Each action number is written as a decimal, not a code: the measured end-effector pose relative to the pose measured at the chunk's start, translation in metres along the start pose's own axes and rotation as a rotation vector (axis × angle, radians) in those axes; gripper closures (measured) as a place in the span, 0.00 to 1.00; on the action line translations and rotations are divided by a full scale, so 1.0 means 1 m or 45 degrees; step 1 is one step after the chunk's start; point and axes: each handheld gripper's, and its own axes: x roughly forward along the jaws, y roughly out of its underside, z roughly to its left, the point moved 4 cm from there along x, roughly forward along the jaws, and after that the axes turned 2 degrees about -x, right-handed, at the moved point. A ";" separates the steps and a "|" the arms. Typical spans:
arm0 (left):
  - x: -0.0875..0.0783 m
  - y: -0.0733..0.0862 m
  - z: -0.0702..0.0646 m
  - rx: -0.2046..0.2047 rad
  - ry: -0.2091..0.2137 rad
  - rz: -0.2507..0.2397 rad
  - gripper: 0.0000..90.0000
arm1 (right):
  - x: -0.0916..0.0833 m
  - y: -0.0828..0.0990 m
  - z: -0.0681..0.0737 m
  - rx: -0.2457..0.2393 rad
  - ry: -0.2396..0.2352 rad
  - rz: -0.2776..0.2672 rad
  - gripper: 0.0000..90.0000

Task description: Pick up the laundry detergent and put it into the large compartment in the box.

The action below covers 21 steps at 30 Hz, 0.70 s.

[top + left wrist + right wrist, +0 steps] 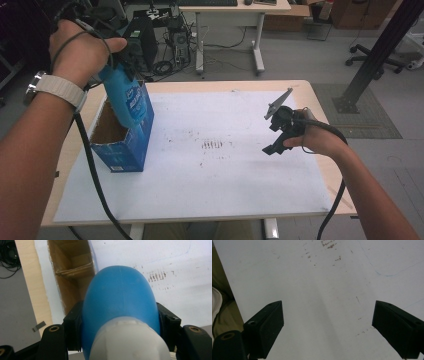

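Observation:
A blue plastic bottle with a white label hangs tilted over the open blue cardboard box at the table's left. My left gripper is shut on the bottle near its neck. In the left gripper view the bottle swells between both black jaws, its whitish neck end nearest the camera, and the box's brown inside lies beyond it. My right gripper hovers over the right half of the table, open. Its two jaws stand wide apart over the white sheet with nothing between them.
A white sheet with some brown scuff marks covers most of the wooden table. Behind the table stand a desk, computer gear and cables on the floor. A black post rises at the far right.

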 end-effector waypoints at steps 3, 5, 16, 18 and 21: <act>-0.001 -0.001 0.005 -0.017 -0.013 -0.003 0.41 | 0.000 0.000 -0.001 0.002 0.000 0.002 0.12; -0.002 -0.001 0.007 -0.026 -0.020 -0.003 0.41 | 0.000 0.000 -0.001 0.002 0.001 0.000 0.12; -0.005 -0.003 0.025 -0.088 -0.032 -0.021 0.41 | 0.001 0.001 -0.003 0.010 -0.001 0.004 0.12; -0.004 -0.003 0.028 -0.092 -0.041 -0.021 0.42 | 0.002 0.000 -0.003 0.014 -0.001 0.004 0.12; -0.002 -0.003 0.033 -0.104 -0.046 -0.022 0.41 | 0.003 0.000 -0.003 0.012 -0.005 0.007 0.12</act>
